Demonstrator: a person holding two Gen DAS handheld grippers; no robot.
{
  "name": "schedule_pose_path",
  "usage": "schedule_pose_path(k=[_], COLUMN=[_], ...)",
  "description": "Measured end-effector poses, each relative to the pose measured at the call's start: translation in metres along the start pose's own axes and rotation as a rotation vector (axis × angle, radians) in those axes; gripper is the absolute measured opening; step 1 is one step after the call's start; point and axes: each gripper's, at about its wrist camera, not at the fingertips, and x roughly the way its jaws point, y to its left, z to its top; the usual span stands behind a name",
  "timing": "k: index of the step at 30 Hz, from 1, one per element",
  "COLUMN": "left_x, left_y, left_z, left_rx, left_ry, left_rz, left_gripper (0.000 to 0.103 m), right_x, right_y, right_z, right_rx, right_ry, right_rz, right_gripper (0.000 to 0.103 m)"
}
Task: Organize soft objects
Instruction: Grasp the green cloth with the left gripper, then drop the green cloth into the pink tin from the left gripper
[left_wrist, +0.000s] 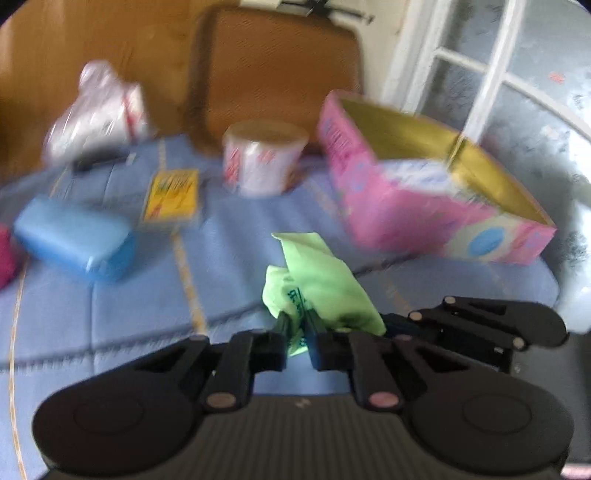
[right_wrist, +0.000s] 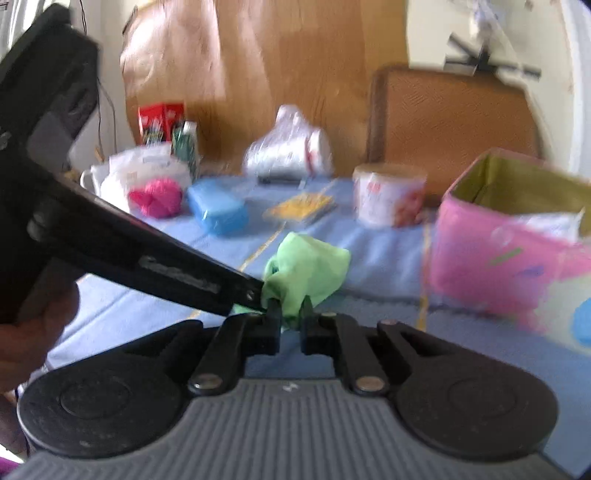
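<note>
A crumpled green soft bag (left_wrist: 321, 284) is held above the blue quilted mat (left_wrist: 129, 317). My left gripper (left_wrist: 297, 325) is shut on its lower end. My right gripper (right_wrist: 290, 314) is shut on the same green bag (right_wrist: 310, 262), and the left gripper's body reaches in from the left and meets the bag beside it. An open pink box (left_wrist: 417, 206) with a gold inside stands at the right and holds a pale packet; it also shows in the right wrist view (right_wrist: 498, 258).
On the mat lie a blue pack (left_wrist: 74, 236), a yellow packet (left_wrist: 171, 195), a paper roll (left_wrist: 264, 158) and a clear plastic bag (left_wrist: 96, 114). A pink bundle (right_wrist: 157, 197) and a white bag (right_wrist: 140, 166) sit far left. A brown tray (left_wrist: 277, 70) leans behind.
</note>
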Motion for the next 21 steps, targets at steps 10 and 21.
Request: schedule_pose_path(k=[10,21], left_x=[0.032,0.042], left_y=[-0.087,-0.076], left_z=[0.078,0.088], left_rx=[0.149,0.051], left_ry=[-0.117,-0.16], left_rz=[-0.101,-0.006], left_gripper=[0.012,0.056], right_x=[-0.047,-0.007], right_y=[-0.073,-0.165], right_z=[0.034,0.057], right_rx=[0.11,0.269], right_ry=[-0.212,0.008], right_rz=[-0.289,-0.48], right_gripper=[0.012,0.049])
